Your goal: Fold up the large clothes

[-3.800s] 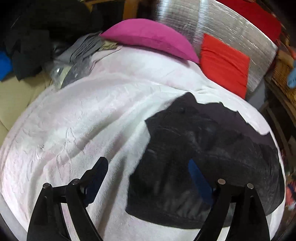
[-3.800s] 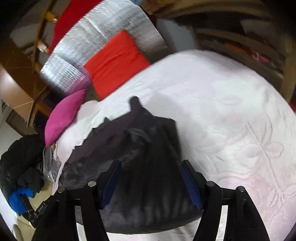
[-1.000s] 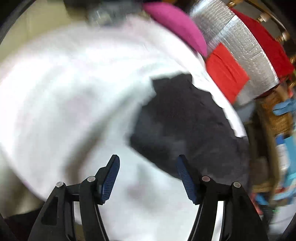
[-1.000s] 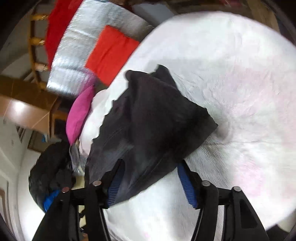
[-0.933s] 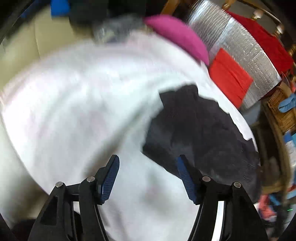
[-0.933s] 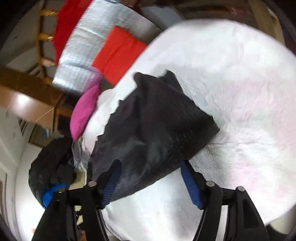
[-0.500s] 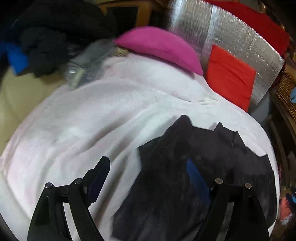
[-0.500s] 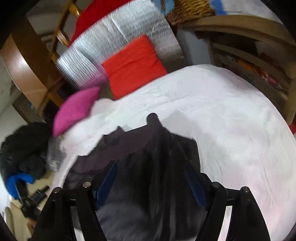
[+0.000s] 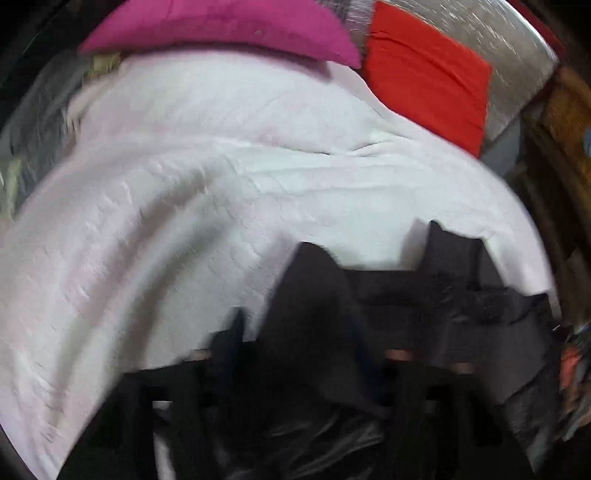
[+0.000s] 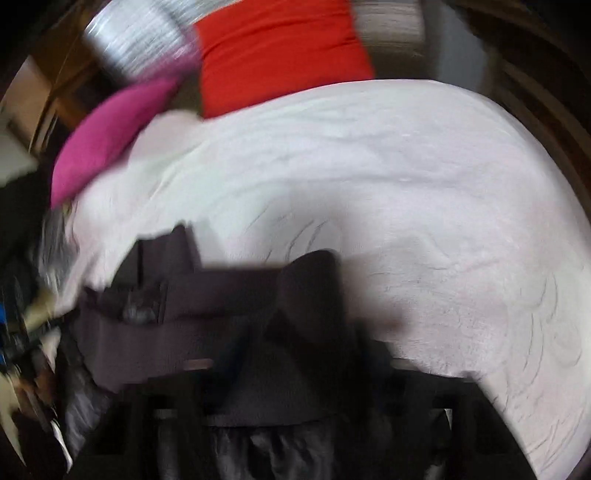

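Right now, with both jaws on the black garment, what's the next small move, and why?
Probably finish the pinch, then lift the near edge. The black garment bunches between the closing jaws of the left gripper and right gripper, while the rest lies crumpled on the white blanket.

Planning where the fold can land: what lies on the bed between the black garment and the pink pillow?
Only bare white blanket lies between the black garment and the pink pillow. The left wrist view shows this best.
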Motion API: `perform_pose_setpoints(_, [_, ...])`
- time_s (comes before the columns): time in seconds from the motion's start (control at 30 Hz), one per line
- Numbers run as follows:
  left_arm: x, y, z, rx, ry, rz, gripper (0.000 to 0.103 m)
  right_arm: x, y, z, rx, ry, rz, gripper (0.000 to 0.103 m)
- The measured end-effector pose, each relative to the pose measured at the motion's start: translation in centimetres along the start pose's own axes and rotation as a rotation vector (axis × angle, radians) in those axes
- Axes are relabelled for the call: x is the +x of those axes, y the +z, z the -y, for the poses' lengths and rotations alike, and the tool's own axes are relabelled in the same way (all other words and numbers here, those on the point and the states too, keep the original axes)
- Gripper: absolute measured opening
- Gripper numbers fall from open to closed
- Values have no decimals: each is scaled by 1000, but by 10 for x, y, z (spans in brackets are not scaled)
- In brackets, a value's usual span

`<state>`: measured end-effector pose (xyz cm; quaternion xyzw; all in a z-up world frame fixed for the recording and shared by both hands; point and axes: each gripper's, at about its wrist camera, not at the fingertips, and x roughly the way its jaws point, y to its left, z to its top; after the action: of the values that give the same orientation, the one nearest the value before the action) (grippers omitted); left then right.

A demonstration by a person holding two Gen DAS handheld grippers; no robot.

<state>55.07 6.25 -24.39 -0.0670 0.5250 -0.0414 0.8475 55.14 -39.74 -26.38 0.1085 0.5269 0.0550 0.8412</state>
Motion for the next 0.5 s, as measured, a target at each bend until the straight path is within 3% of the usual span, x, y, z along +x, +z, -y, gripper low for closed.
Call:
perform_pose_setpoints(0.03, [-4, 0, -1, 8, -7, 11, 23, -3, -2, -4, -29, -48, 11, 27])
perform_pose_setpoints(0.13, [-27, 2, -12, -21, -72, 82, 18, -27, -1, -4, -37, -67, 79, 14])
perform_pose_setpoints(0.3, [-52, 11, -17, -34, -23, 223, 16, -64, 14, -1, -4, -109, 286, 8])
perform_pose_setpoints(0.37, [-34, 11, -18, -28, 58, 203, 5, -59, 19, 13, 64, -164, 325, 8])
perform_pose_setpoints(0.43, [-9, 7, -22, -33, 170, 167, 4, -40, 19, 32, 138, -125, 301, 8])
perform_pose_setpoints(0.5, [15, 0, -30, -53, 128, 48, 4, -26, 12, 47, 208, -41, 262, 8])
